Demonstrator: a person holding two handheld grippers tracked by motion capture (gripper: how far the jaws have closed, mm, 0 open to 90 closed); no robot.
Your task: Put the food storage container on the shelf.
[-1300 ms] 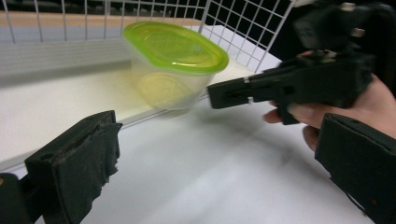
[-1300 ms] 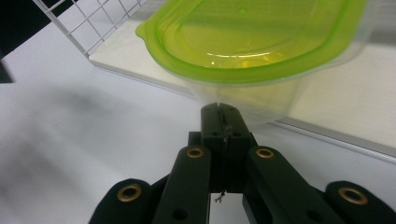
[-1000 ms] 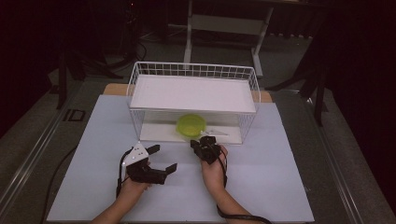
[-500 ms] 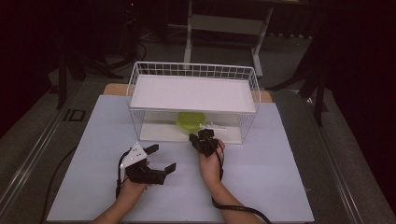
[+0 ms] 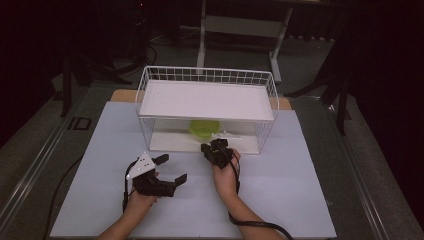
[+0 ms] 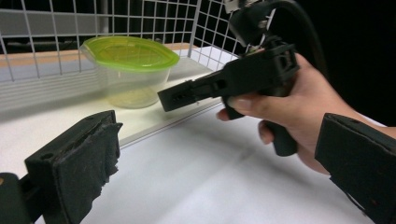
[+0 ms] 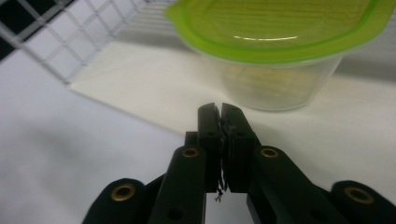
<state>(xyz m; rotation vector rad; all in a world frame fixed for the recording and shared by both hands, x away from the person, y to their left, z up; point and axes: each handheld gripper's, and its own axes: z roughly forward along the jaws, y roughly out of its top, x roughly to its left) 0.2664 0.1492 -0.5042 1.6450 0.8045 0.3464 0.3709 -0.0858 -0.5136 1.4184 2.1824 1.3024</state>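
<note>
Two hand-held grippers: left hand-held gripper [image 5: 171,168] gapes open; right hand-held gripper [image 7: 220,111], nearly closed and empty, faces one green-lidded container [image 7: 280,51].

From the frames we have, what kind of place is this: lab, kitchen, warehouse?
Most likely a lab recording bench: a white-covered table in a dark room, one white wire rack holding a green-lidded container, and metal frame legs behind.

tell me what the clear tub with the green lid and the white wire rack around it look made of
Clear tub with green lid: looks like plastic; see-through, slightly cloudy walls, and a glossy lid with a soft light streak. White wire rack: probably coated or painted metal wire; thin straight rods in a regular grid, matte white. Its flat white shelf panels could be board or plastic; that stays unclear.
</note>
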